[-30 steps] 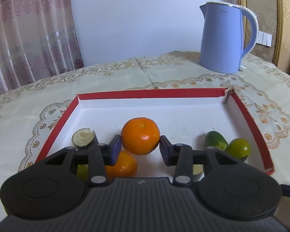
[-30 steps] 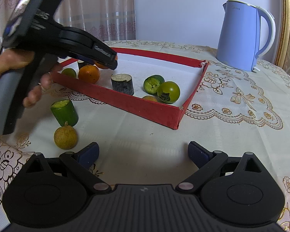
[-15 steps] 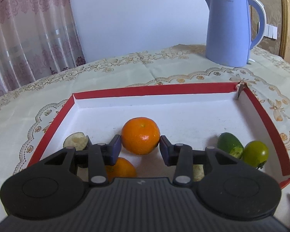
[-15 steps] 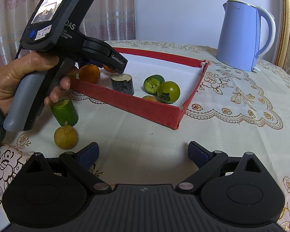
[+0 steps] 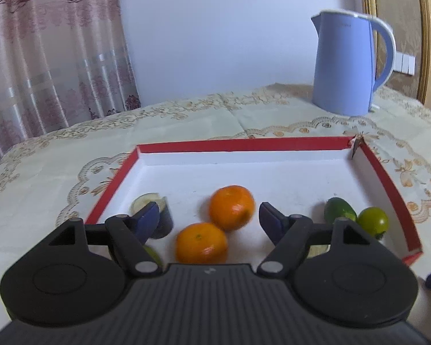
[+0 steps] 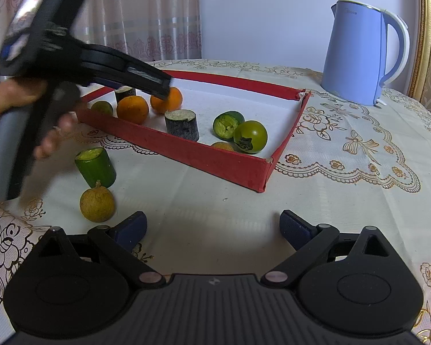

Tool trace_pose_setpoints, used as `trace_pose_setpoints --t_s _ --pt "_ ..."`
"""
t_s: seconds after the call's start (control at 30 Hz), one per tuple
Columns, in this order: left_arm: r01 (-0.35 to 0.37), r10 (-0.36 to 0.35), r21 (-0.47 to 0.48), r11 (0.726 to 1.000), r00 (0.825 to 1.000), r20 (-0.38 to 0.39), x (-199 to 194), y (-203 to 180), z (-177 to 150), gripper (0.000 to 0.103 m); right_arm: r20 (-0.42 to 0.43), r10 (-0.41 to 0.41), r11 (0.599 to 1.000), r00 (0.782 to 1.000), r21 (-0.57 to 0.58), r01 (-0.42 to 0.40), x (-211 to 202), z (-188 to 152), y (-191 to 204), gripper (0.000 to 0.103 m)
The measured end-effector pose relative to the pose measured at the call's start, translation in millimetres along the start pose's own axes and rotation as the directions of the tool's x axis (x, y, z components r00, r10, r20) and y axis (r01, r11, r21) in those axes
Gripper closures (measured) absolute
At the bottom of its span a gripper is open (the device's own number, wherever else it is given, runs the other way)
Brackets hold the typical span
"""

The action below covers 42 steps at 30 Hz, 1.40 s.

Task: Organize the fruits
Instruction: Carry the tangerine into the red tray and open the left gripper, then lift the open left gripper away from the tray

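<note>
A red-rimmed white tray (image 5: 238, 145) (image 6: 215, 164) holds several fruits. My left gripper (image 5: 208, 220) is open above its near side, seen from the side in the right wrist view (image 6: 158, 86). An orange (image 5: 232, 207) (image 6: 171, 100) lies in the tray just past its fingertips, beside a second orange (image 5: 201, 243) (image 6: 132, 109). My right gripper (image 6: 212, 227) is open and empty over the tablecloth in front of the tray. A green cylinder piece (image 6: 95, 166) and a yellow-brown fruit (image 6: 97, 204) lie outside the tray, to the left of the right gripper.
In the tray are also a dark cut cylinder (image 6: 182, 125), a cut green fruit (image 5: 339, 214) (image 6: 226, 125) and a green round fruit (image 5: 372, 221) (image 6: 250, 136). A blue kettle (image 5: 350, 63) (image 6: 362, 54) stands behind the tray. A lace tablecloth (image 6: 344, 172) covers the table.
My left gripper has opened and let go of the orange, which now lies in the tray beside the other orange. The left gripper has pulled back and up. My right gripper has not moved.
</note>
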<state>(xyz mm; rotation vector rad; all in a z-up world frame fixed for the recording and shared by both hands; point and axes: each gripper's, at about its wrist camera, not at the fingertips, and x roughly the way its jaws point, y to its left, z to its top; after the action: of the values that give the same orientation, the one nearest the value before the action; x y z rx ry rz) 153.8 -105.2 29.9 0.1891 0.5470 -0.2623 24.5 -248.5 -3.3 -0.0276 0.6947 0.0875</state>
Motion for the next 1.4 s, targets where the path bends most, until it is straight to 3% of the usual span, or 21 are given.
trace_pose_setpoints --t_s 0.33,0.4,0.6,0.93,1.1,1.23,1.4 --pt "0.044 -0.043 -0.035 0.998 0.999 0.018 -56.7 25.6 -37.9 0.024 0.000 -0.001 1.000 1.000 0.000 0.001 0.3 0.2 0.0 0.003" --pt "0.060 -0.058 -0.056 0.997 0.998 0.023 -64.8 30.5 -45.5 0.018 0.000 -0.001 1.000 1.000 0.000 0.001 0.3 0.2 0.0 0.002" --pt "0.046 -0.044 -0.062 0.997 0.999 0.027 -83.6 42.6 -72.7 0.016 -0.001 -0.002 1.000 1.000 0.000 0.002 0.4 0.2 -0.2 0.002" --pt "0.069 -0.072 -0.072 0.995 0.997 -0.038 -78.6 54.9 -97.8 0.014 -0.001 -0.002 1.000 1.000 0.000 0.002 0.6 0.5 0.0 0.002" --pt "0.055 -0.060 -0.083 0.995 0.997 -0.057 -74.0 57.4 -100.7 0.007 0.000 -0.004 1.000 1.000 -0.001 0.004 0.5 0.7 0.2 0.002" --pt "0.040 -0.047 -0.078 0.996 0.995 -0.088 -69.1 55.9 -100.9 0.004 0.091 -0.020 0.999 0.996 -0.026 0.023 -15.5 -3.9 5.3 0.002" --pt "0.055 -0.063 -0.076 0.996 0.993 -0.104 -67.2 55.4 -101.4 0.000 0.110 0.072 0.997 0.991 -0.039 -0.068 -25.8 -4.1 19.3 0.002"
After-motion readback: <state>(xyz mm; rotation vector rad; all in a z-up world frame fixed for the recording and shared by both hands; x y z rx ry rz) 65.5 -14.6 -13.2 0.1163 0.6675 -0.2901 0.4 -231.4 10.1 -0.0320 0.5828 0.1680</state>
